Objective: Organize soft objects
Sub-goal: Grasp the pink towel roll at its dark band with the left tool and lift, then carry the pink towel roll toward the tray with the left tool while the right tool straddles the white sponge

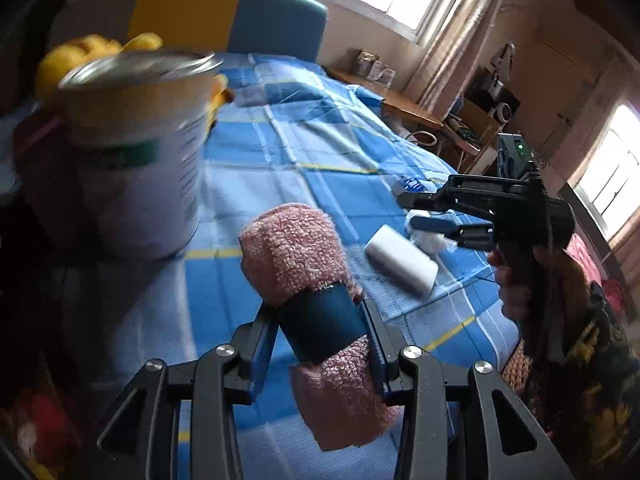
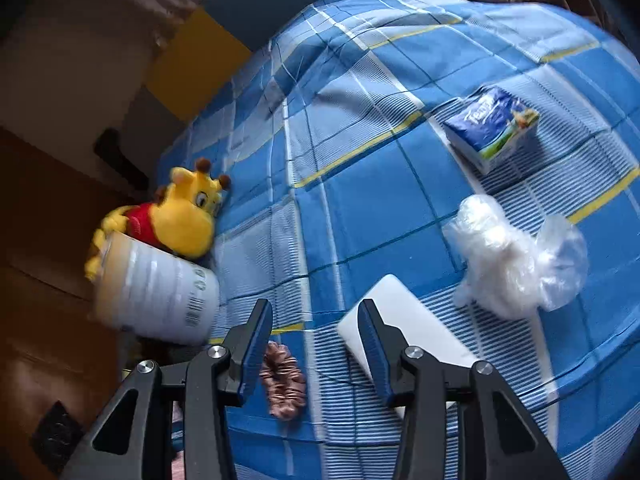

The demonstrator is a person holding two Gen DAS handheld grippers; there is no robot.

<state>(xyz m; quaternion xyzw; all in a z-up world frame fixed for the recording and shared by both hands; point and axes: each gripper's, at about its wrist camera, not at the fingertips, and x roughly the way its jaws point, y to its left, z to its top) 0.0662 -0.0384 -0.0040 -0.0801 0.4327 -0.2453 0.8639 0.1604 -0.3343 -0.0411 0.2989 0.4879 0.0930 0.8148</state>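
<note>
Left gripper pinches a rolled pink terry towel with dark blue band above the blue checked bedsheet.
Right gripper spread, empty; big white tin at ten o'clock of the towel.

1. Rolled pink towel with a dark blue band, tilted, clamped between the left gripper jaws above the bed.
2. Yellow plush toy lying against a tin.
3. Brown scrunchie flat on the bed.
</note>
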